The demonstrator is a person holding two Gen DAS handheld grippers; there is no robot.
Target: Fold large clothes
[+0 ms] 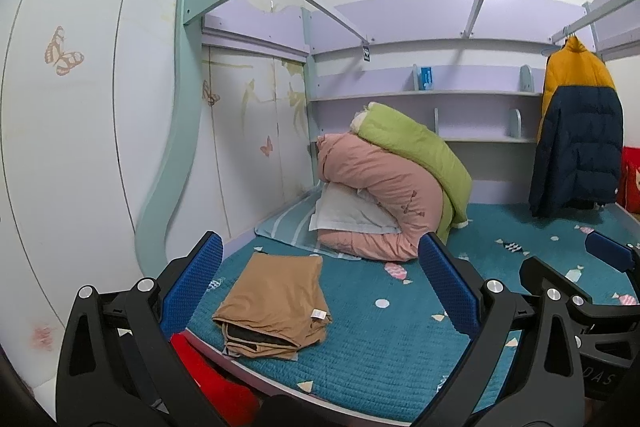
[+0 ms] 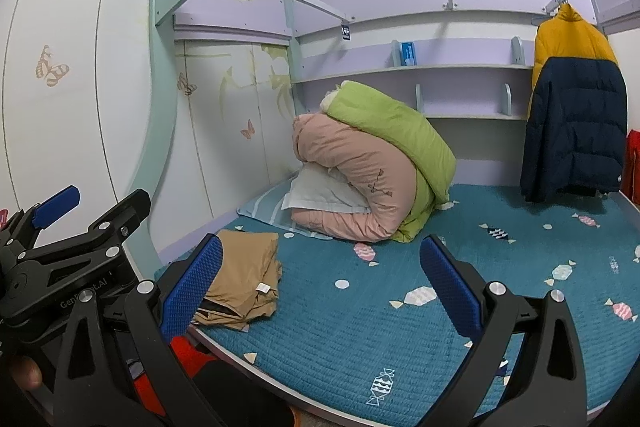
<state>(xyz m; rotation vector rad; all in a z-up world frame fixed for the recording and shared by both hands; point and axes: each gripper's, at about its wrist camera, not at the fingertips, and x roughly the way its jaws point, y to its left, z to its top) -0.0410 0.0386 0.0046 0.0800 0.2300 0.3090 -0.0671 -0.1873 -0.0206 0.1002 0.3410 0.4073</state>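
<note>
A tan garment (image 1: 276, 305) lies folded in a flat stack on the teal bed cover (image 1: 384, 355), near the bed's front left edge; it also shows in the right wrist view (image 2: 242, 277). My left gripper (image 1: 320, 291) is open and empty, held above the front edge with the folded garment between and beyond its blue fingers. My right gripper (image 2: 320, 287) is open and empty, to the right of the garment. The left gripper shows at the left of the right wrist view (image 2: 56, 223).
Rolled pink (image 1: 384, 195) and green (image 1: 420, 151) quilts on a white pillow sit at the bed's back left. A yellow and navy jacket (image 1: 576, 135) hangs at the right. Shelves line the back wall. Something red (image 1: 212, 379) lies below the bed's front edge.
</note>
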